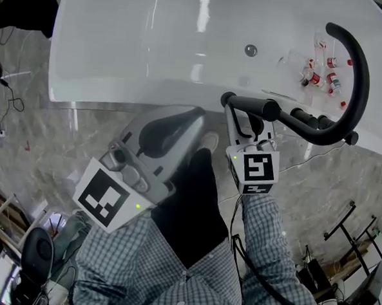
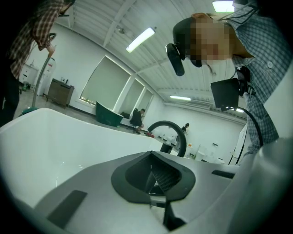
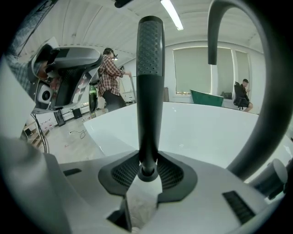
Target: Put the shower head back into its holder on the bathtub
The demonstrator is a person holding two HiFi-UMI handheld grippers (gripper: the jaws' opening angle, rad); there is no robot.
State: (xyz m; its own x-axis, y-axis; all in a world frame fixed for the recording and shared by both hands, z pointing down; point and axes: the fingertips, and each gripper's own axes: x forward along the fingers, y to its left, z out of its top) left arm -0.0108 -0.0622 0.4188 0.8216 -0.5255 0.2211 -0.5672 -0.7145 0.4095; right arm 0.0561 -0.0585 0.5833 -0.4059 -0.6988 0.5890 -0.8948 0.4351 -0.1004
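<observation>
My right gripper (image 1: 247, 123) is shut on the black stick-shaped shower head (image 1: 249, 106), which lies level over the near rim of the white bathtub (image 1: 152, 49). In the right gripper view the shower head (image 3: 150, 82) rises straight from between the gripper's (image 3: 146, 171) pads. The black arched faucet (image 1: 357, 75) curves just right of it, with round knobs (image 1: 303, 117) at its base. I cannot make out the holder. My left gripper (image 1: 196, 120) hovers shut and empty by the tub's rim, left of the right one; its jaws (image 2: 158, 180) meet with nothing between.
Small bottles with red caps (image 1: 318, 71) lie inside the tub near the faucet, and a drain (image 1: 250, 50) sits mid-tub. Cables (image 1: 10, 99) trail on the marble floor at left. A black metal rack (image 1: 348, 223) stands at lower right. A person in plaid (image 3: 110, 77) stands beyond the tub.
</observation>
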